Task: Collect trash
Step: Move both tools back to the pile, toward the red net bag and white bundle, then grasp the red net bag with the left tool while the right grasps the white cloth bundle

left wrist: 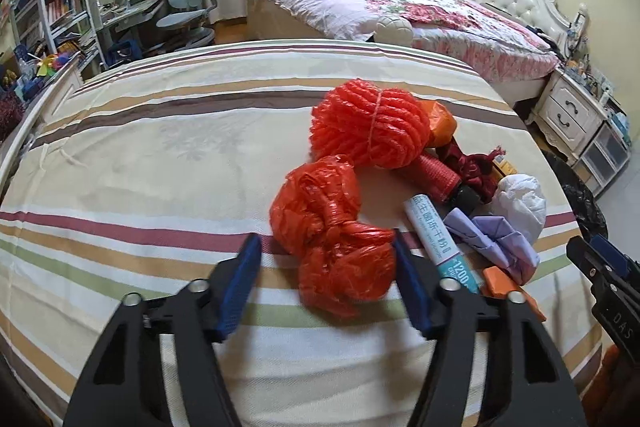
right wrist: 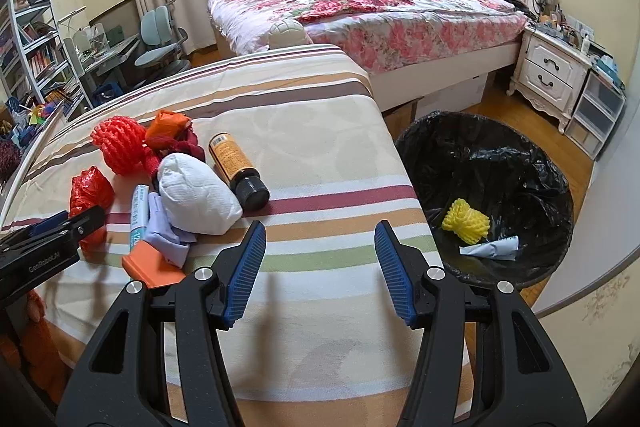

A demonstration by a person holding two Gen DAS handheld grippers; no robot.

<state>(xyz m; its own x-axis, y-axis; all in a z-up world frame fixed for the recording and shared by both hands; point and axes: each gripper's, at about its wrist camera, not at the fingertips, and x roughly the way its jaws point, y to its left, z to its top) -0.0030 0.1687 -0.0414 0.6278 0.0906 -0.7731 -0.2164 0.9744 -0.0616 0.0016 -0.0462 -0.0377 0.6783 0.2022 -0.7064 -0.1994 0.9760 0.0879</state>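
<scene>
Red plastic bag, knotted and crumpled, lies on the striped table right between the left gripper jaws, which stand wide open on either side of it; whether a pad touches the bag is hard to tell. Just beyond the jaws sits a red foam net ball. To the right of the jaws: a white-and-teal tube, a folded purple paper, a white paper wad, an orange block, and a dark red rag behind them.

Right gripper jaws open, holding nothing, over bare striped cloth near the table's edge. Left of and beyond these jaws lies the trash pile, with a brown bottle on its side beside the white wad. Right of the jaws, on the floor, a bin with black liner holds a yellow foam net and a paper scrap.
</scene>
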